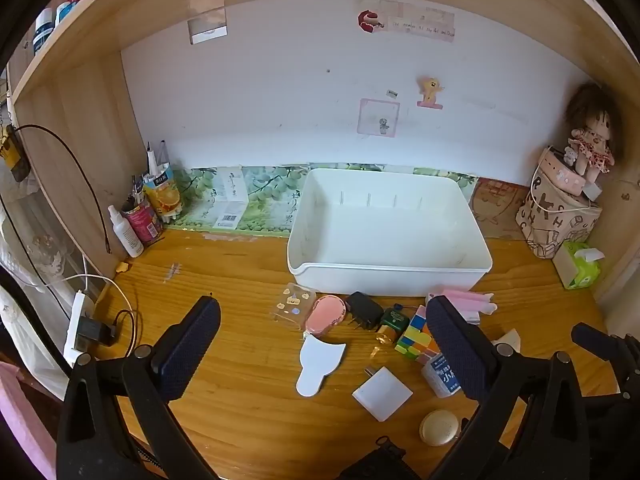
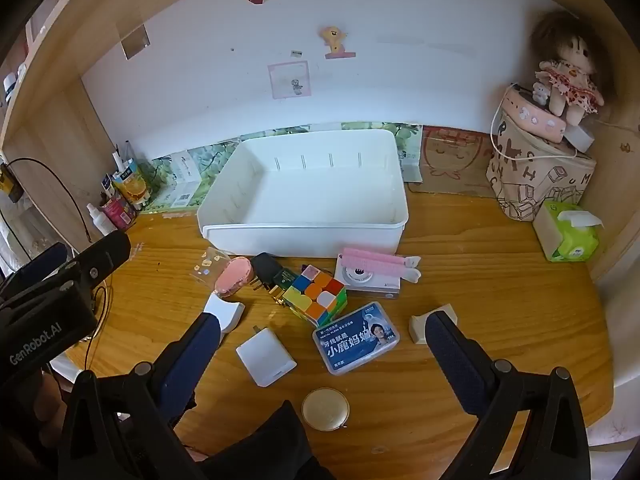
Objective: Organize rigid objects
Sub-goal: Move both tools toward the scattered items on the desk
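Black, wide-spread and empty, both the left gripper (image 1: pixel 322 344) and right gripper (image 2: pixel 322 344) hover above the wooden desk (image 2: pixel 500 300). Nearest lie a round cream tin (image 2: pixel 325 407), a smooth white charger (image 2: pixel 265 357) and a glossy blue floss box (image 2: pixel 356 337); beyond them the colour cube (image 2: pixel 318 294). Packed this tightly, a reaching finger could nudge neighbours aside. Farthest, the white plastic bin (image 2: pixel 304 228) sits empty.

Wooden desk (image 1: pixel 248 360) alcove, white back wall (image 1: pixel 280 100), daylight.
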